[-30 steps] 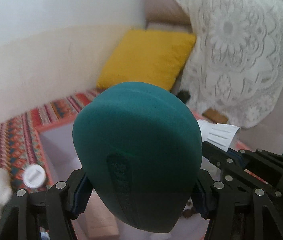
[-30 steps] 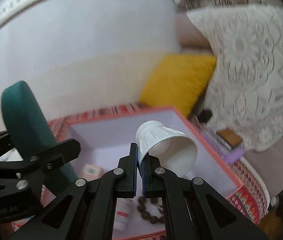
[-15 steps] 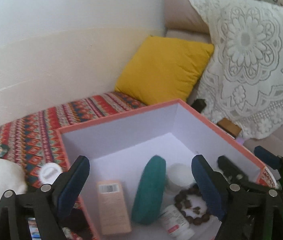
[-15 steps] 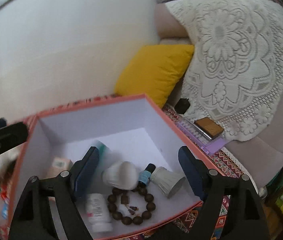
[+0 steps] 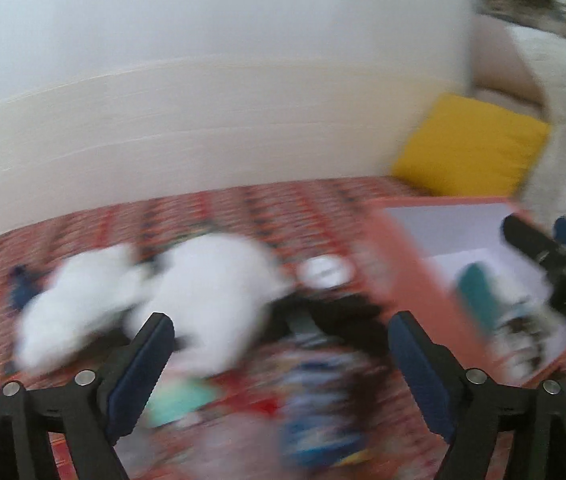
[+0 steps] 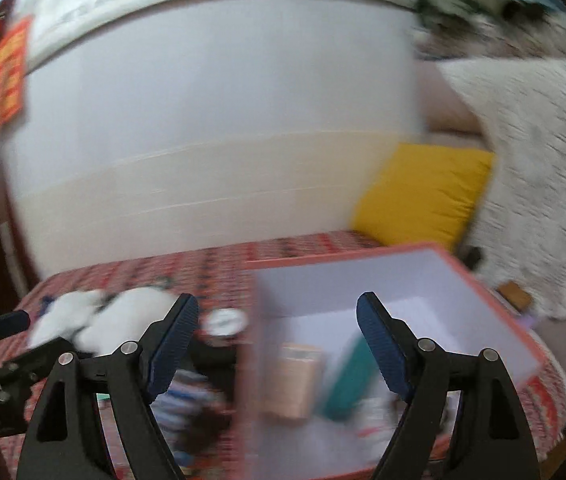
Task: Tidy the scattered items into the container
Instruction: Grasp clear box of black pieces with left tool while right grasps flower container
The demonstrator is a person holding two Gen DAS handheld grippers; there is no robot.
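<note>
White soft clutter (image 5: 187, 300) blurs beneath my left tongs (image 5: 279, 356); both tongs (image 6: 279, 338) gape empty, and grabbing blind could snag the box (image 6: 495, 308).

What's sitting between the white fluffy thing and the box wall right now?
A small round white lid lies on the patterned cloth between the white fluffy thing and the box. Both wrist views show it, though blurred.

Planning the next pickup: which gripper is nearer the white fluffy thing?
Left. The left gripper hangs right over the white fluffy thing; the right gripper straddles the box wall.
</note>
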